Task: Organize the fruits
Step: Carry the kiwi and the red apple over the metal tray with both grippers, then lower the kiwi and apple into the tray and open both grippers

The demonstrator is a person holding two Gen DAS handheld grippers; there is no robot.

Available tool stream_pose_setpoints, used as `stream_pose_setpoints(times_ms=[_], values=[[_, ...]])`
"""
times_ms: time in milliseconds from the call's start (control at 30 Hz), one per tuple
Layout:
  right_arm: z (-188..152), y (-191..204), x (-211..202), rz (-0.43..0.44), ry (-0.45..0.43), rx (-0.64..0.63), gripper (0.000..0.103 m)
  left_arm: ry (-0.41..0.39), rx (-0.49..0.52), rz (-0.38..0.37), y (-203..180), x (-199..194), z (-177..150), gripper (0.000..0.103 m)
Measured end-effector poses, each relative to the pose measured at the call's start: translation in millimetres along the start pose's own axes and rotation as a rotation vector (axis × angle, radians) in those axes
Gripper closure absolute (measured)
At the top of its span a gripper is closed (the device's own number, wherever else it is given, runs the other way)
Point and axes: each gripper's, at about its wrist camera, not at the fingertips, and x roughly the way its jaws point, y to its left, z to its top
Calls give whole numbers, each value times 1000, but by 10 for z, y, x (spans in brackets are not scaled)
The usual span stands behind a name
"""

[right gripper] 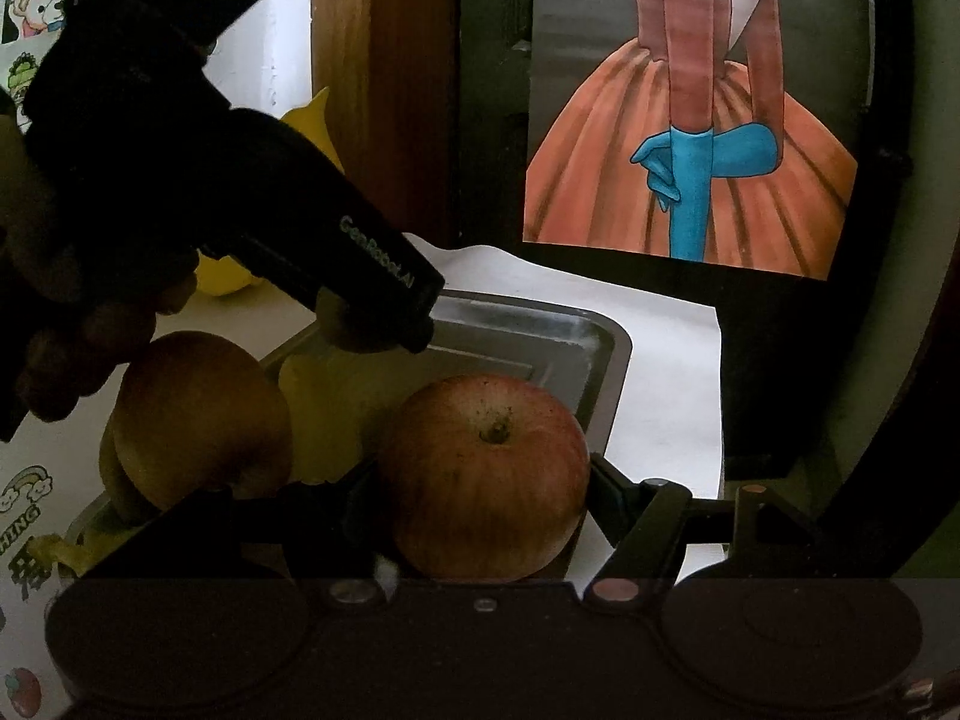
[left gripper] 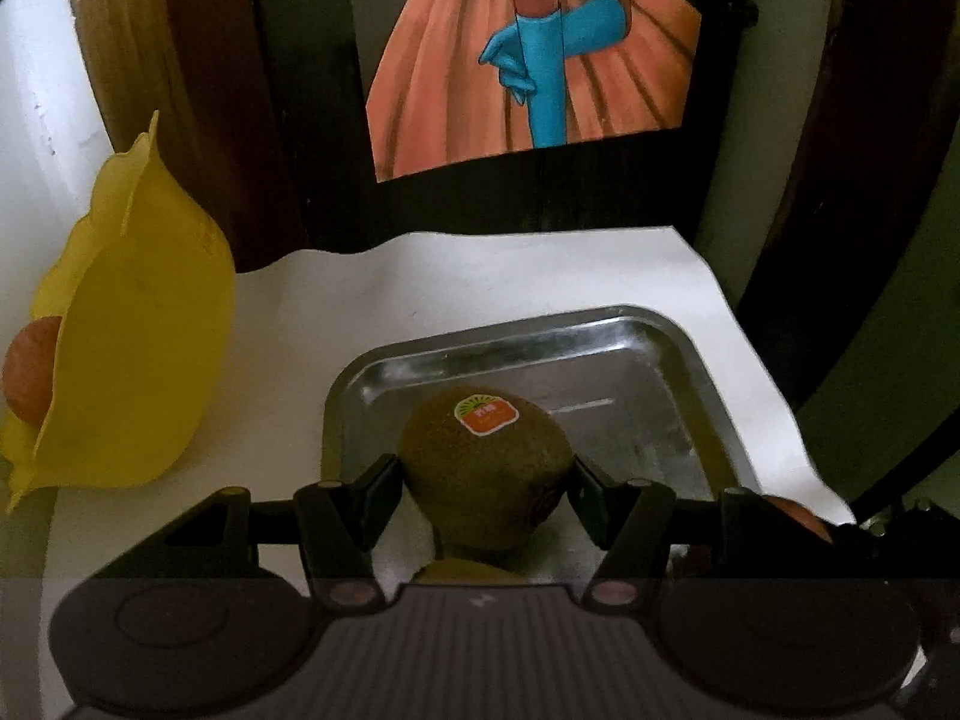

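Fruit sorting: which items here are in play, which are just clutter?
In play: kiwi in left gripper; apple in right gripper; metal tray; second apple; yellow bowl.

Clutter: skirt picture; white paper; wooden post.

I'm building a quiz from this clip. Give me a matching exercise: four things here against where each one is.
Things:
1. kiwi
2. red apple
3. metal tray
4. yellow bowl

Places:
A. on the white paper
B. between the right gripper's jaws
C. left of the tray
D. between the left gripper's jaws

Pairs: 1-D, 2-B, 3-A, 4-C
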Motion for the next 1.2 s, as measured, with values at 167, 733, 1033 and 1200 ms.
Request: stream_pose_setpoints(times_ms=[167, 733, 1033, 1200], values=[[25, -23, 24, 7, 6, 4, 31, 51, 10, -15, -10, 53, 20, 38], [2, -39, 10, 11, 1, 5, 29, 81, 48, 2, -66, 76, 28, 37], [-17, -48, -17, 9, -1, 9, 25, 51, 89, 22, -119, 12, -5, 34], [-40, -54, -76, 4, -10, 10, 21, 26, 77, 39, -131, -46, -43, 28]])
